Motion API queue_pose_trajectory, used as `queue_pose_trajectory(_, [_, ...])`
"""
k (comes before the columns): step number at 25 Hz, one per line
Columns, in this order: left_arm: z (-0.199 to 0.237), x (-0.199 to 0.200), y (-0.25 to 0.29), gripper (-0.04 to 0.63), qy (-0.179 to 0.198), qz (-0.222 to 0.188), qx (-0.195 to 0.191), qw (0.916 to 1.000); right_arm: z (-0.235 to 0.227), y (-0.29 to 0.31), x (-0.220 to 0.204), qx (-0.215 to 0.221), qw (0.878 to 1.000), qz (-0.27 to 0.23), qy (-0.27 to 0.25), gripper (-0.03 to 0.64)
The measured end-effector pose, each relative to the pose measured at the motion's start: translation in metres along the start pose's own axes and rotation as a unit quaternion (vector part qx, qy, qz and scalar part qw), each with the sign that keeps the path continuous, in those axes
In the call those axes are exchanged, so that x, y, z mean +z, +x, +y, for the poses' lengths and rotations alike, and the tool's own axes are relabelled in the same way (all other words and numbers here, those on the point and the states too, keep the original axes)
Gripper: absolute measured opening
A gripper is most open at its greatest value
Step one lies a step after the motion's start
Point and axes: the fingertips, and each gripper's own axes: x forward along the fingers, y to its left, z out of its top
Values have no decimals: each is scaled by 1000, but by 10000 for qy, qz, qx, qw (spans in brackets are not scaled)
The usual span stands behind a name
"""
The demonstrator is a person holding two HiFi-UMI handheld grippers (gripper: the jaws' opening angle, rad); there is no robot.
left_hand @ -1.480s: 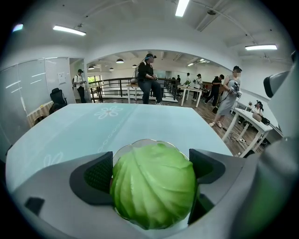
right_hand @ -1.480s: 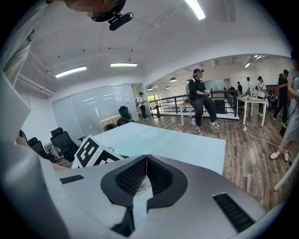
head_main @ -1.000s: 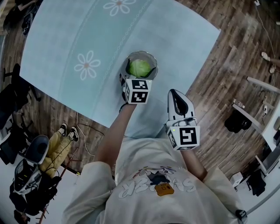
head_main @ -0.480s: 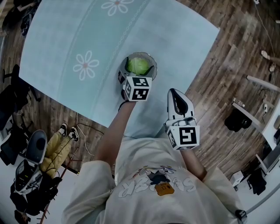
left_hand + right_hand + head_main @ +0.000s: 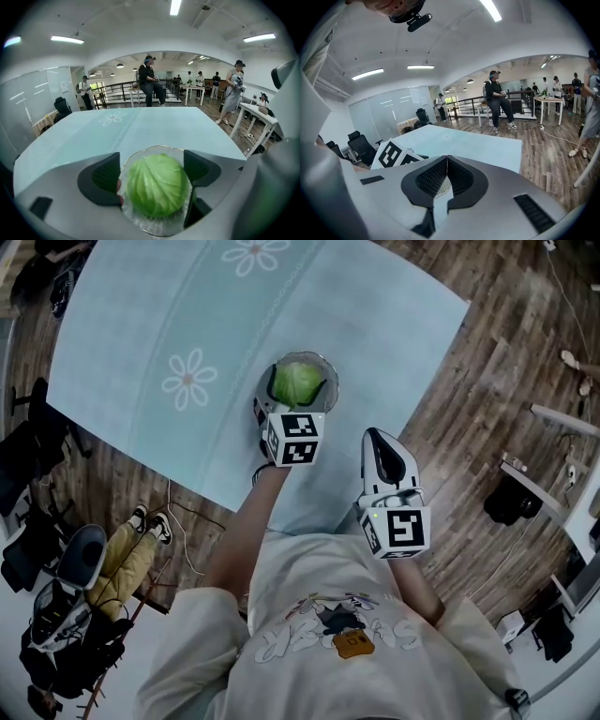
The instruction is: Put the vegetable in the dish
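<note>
A round green cabbage (image 5: 298, 382) (image 5: 157, 185) lies in a small clear glass dish (image 5: 325, 371) (image 5: 154, 151) on the pale blue tablecloth (image 5: 187, 315). My left gripper (image 5: 294, 405) (image 5: 151, 165) reaches over the dish's near rim, with one jaw on each side of the cabbage. Its jaws are closing, and a narrow gap still shows at the right pad (image 5: 199, 166). My right gripper (image 5: 377, 441) (image 5: 446, 161) hovers off the table's near corner, above the wooden floor. It is shut with nothing between its pads.
The tablecloth carries white flower prints (image 5: 187, 381). Wooden floor (image 5: 487, 362) surrounds the table. Bags and a chair (image 5: 66, 587) stand at the lower left, furniture at the right edge. In the gripper views, several people (image 5: 150, 84) stand far behind.
The left gripper has stayed at the dish with only a slight shift toward me. The cabbage and the right gripper have not moved.
</note>
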Motion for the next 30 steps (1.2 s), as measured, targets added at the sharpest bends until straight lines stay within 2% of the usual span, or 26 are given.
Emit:
queue_pose_trajectory(1, [1, 1, -4, 404, 39, -49, 60, 10000, 0, -1, 1, 5, 10000, -16, 3, 23])
queue_pose_trajectory(2, [2, 3, -8, 382, 59, -85, 105, 9999, 1, -2, 1, 10, 10000, -32, 5, 23])
queue_pose_trajectory(5, [3, 6, -19, 365, -27, -168, 202, 9997, 0, -6, 2, 27, 10000, -66, 3, 23])
queue_pose_trajectory(10, [9, 13, -41, 251, -303, -395, 381, 9980, 4, -13, 3, 58, 9999, -132, -12, 23])
queue_pose_trajectory(17, [1, 30, -81, 229, -206, -688, 330, 9969, 7, -28, 8, 98, 9997, -224, -54, 23])
queue_pose_trajectory(19, [-3, 32, -91, 181, -160, -758, 329, 9965, 7, -32, 10, 99, 9996, -267, -84, 23])
queue_pose_trajectory(23, [-9, 32, -114, 165, -310, -809, 336, 9957, 10, -40, 13, 160, 9992, -333, -125, 23])
queue_pose_trajectory(30, [-26, 38, -155, 87, -454, -912, 399, 9940, 15, -57, 12, 334, 9983, -406, -259, 23])
